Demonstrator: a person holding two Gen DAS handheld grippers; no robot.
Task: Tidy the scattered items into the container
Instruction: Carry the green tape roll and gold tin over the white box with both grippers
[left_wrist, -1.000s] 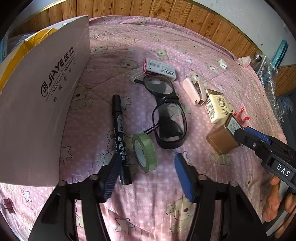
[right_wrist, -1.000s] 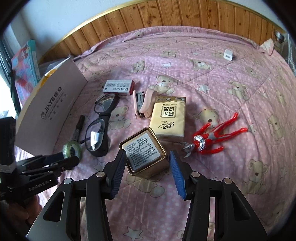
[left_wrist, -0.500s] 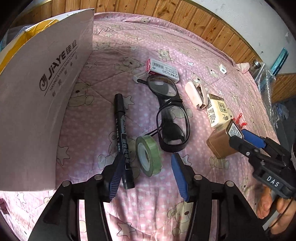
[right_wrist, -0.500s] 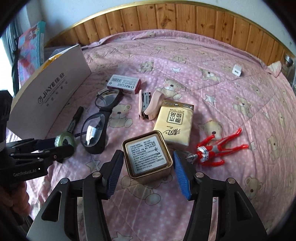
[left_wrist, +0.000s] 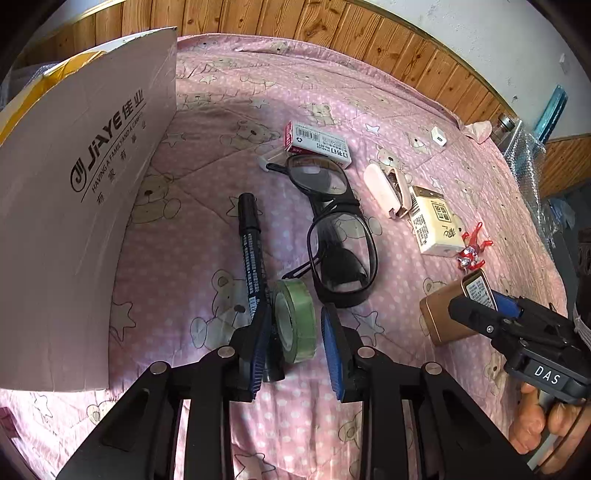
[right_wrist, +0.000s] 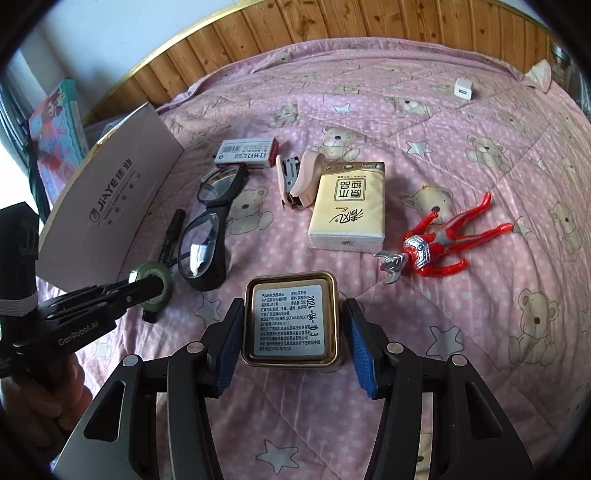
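Both hand-held grippers are spread wide, the left hand-held gripper straddling the green tape roll and the right hand-held gripper bracketing the gold tin on the bed, seemingly lining up grabs for the cardboard box nearby.

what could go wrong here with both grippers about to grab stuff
1. The left gripper straddles the green tape roll, but the black marker lies against its left finger; closing may pinch or flick the marker too.
2. The glasses sit just beyond the tape, so pushing forward could hit them.
3. The right gripper is open around the gold tin; its smooth sides might slip when lifted.
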